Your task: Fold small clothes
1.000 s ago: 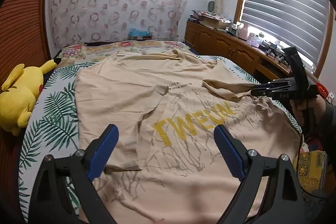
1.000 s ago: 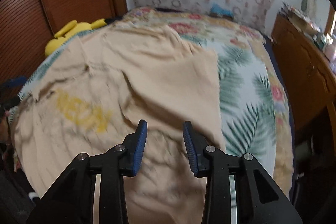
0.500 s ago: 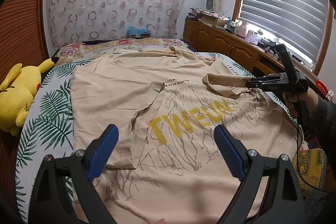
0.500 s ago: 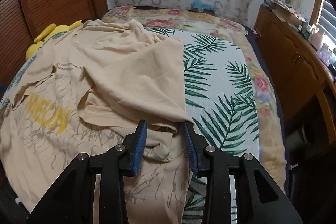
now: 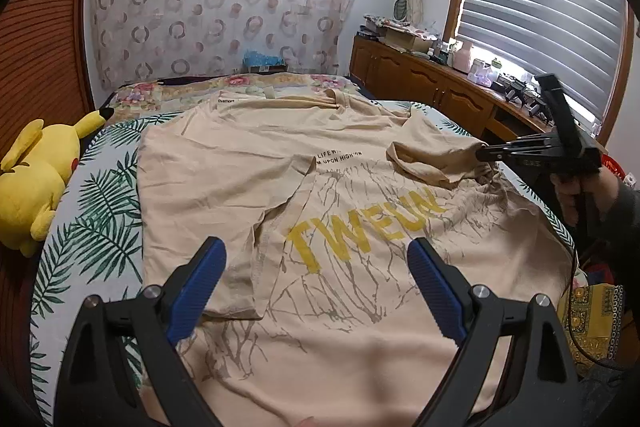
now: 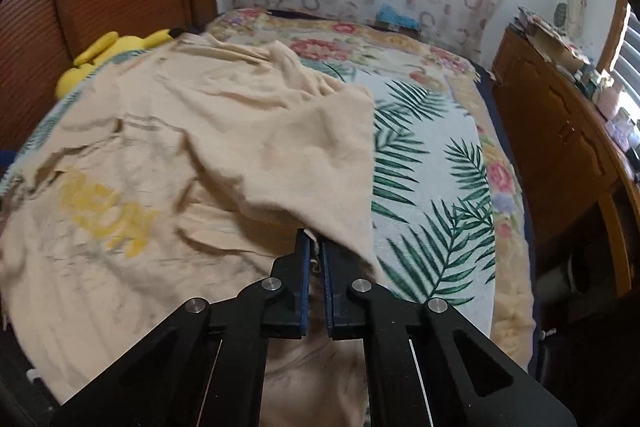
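On the left edge of the bed [image 5: 92,211], a yellow plush toy [image 5: 36,183] is lying clear of the work. The beige T-shirt [image 5: 248,163] is spreading face up across the leaf-print cover, its left sleeve already lying folded inward over the chest print.

The left hand-held gripper [image 5: 316,267] is hovering above the lower hem with its jaws standing wide apart and nothing between them. For this fold to go well, it is probably best kept ready to pin the hem or the middle of the shirt, so the body is not sliding along.

Further right, the right hand-held gripper [image 6: 316,255] is pinching the right sleeve [image 6: 304,155] with its jaws closed tight on the cloth edge; the sleeve is already lying partly turned over the chest. In the left wrist view the same tool [image 5: 484,154] is sitting at the sleeve's tip, with the person's hand [image 5: 576,191] behind it. The sleeve likely wants carrying low and straight across, then laying flat, with the crease running parallel to the side seam, before the pinch is let go.
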`<act>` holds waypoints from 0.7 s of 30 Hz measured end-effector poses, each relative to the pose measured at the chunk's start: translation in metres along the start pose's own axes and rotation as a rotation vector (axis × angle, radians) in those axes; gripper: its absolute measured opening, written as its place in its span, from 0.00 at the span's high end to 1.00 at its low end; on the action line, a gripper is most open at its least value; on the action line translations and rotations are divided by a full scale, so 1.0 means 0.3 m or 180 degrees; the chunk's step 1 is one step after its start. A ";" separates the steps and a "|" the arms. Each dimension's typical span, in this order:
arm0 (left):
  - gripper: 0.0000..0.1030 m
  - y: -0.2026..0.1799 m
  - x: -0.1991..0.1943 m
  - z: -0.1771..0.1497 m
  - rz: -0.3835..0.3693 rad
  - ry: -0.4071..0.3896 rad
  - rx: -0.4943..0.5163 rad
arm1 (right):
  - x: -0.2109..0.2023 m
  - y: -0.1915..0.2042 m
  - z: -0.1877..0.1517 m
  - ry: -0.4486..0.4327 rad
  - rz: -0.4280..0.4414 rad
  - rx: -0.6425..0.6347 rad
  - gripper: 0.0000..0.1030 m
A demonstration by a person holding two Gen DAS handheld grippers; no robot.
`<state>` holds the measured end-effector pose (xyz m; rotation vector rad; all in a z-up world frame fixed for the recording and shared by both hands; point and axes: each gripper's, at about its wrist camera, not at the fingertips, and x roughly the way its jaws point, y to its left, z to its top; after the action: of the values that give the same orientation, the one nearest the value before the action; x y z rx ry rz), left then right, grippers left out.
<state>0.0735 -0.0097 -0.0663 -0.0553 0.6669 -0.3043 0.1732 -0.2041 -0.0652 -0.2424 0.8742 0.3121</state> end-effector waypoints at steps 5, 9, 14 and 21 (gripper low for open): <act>0.10 0.006 -0.007 0.007 0.0009 -0.0013 -0.0005 | -0.087 0.053 0.007 -0.0058 0.0220 -0.0004 0.97; 0.10 0.006 -0.007 0.009 0.0012 -0.0013 -0.0008 | -0.140 0.095 0.012 -0.0104 0.0498 0.0023 0.97; 0.10 0.015 -0.007 0.013 0.0039 -0.0017 -0.0031 | -0.136 0.171 0.005 -0.0060 0.0590 -0.0109 0.97; 0.10 0.052 -0.012 0.051 0.0143 -0.0050 0.0009 | -0.103 0.202 0.027 -0.0120 0.0387 -0.0234 0.67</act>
<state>0.0845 0.0056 -0.0545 -0.0399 0.6513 -0.2612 0.1383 -0.1504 -0.0409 -0.2514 0.8426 0.4611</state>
